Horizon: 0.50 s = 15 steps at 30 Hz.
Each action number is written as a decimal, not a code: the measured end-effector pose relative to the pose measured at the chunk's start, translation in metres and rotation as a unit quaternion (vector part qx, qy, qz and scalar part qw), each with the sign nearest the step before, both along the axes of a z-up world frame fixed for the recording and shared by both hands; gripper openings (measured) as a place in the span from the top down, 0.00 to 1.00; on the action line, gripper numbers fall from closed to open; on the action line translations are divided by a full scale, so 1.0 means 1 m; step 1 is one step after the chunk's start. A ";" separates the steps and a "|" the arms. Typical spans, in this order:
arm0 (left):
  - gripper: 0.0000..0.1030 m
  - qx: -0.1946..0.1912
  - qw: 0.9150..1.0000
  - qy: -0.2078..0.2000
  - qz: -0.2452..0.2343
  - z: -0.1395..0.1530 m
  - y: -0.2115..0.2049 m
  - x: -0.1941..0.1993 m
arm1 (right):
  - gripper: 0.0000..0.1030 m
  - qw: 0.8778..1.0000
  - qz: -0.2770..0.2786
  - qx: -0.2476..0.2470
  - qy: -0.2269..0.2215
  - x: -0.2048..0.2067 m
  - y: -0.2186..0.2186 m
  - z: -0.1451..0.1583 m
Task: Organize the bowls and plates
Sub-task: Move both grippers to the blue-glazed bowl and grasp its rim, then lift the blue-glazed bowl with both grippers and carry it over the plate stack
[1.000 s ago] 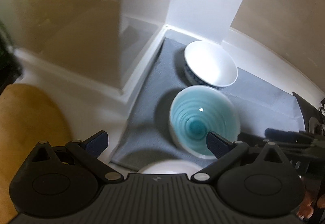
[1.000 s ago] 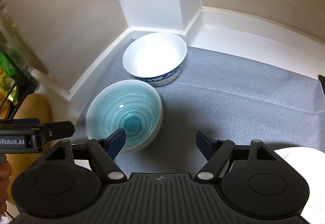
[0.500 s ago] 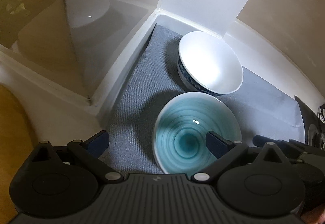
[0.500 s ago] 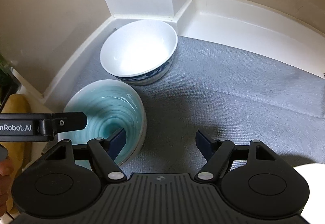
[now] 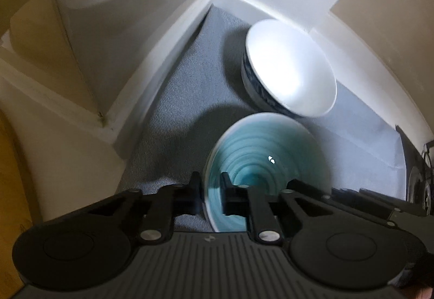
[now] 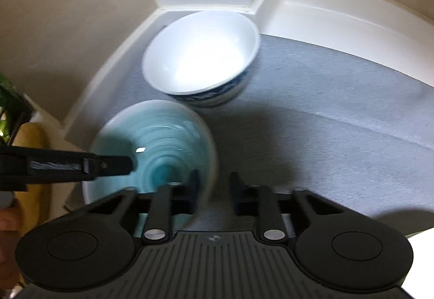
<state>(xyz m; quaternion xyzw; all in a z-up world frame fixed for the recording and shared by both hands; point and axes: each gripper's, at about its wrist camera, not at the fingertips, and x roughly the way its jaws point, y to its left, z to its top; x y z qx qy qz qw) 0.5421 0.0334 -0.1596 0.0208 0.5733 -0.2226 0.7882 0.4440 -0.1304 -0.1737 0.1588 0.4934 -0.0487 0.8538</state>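
Two handheld grippers meet on one teal bowl [image 5: 260,160] with ringed glaze inside, which sits on a grey mat [image 6: 325,114] in the corner of a white-walled tabletop.

In the left wrist view, the left gripper [image 5: 210,190] has its fingers [image 5: 195,185] drawn in on the bowl's near left rim: one finger is outside the wall, the other inside, and the rim is pinched between them.

In the right wrist view, the right gripper [image 6: 213,185] takes the opposite rim. Its left finger [image 6: 193,182] lies inside the bowl and its right finger stands outside over the mat, with the rim between them. The picture is blurred, and a narrow gap shows at the outer finger, so contact there cannot be told for sure.

Just beyond the fingertips, a white bowl [image 6: 200,55] with a blue pattern outside sits touching or nearly touching the teal bowl's far rim, close to the corner walls. The left gripper's dark body reaches into the right wrist view from the left side, over the teal bowl.
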 end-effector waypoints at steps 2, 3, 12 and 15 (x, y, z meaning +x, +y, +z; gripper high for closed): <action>0.92 0.009 1.000 -0.008 -0.006 0.000 -0.001 -0.003 | 0.86 1.000 -0.001 -0.011 0.003 0.000 0.004 0.001; 0.92 0.008 1.000 -0.006 -0.006 0.000 0.000 -0.004 | 0.87 1.000 -0.005 -0.007 0.004 0.000 0.003 0.001; 0.92 -0.009 1.000 -0.013 -0.024 0.009 -0.004 -0.015 | 0.88 1.000 -0.017 -0.017 -0.007 -0.012 -0.002 0.016; 0.92 -0.013 0.999 -0.018 -0.031 0.015 -0.006 -0.019 | 0.88 0.999 -0.021 -0.022 -0.012 -0.020 -0.002 0.023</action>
